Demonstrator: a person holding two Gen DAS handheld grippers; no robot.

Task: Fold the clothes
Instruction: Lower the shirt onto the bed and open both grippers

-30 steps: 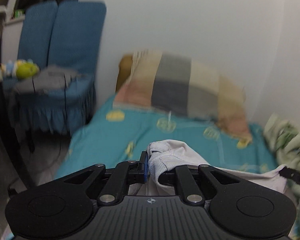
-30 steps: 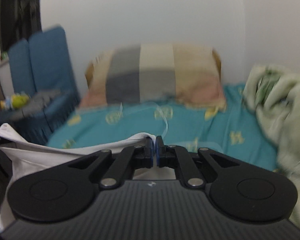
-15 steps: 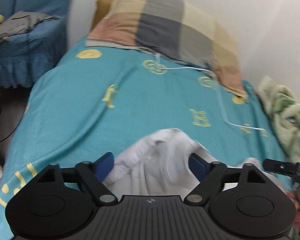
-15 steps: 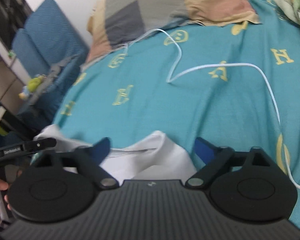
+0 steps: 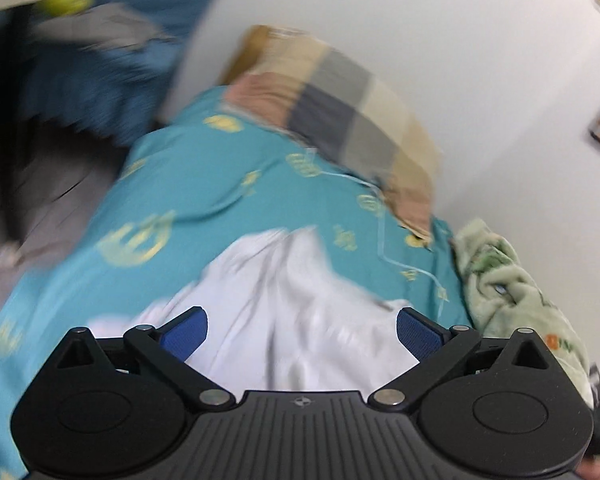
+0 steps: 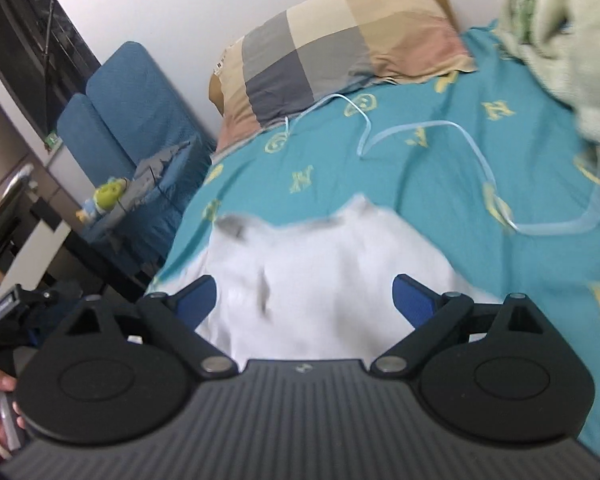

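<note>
The white garment (image 5: 300, 312) is seen lying released ahead of both tools, left tool (image 5: 300, 330) opening wide, right tool (image 6: 304, 300) wide.

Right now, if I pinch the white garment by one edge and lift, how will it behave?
Probably floppy: the white garment lies crumpled in soft folds on the teal bedsheet, so it should drape and sag from a single pinch. It looks thin and likely light. It may drag on the sheet rather than slide cleanly.
</note>
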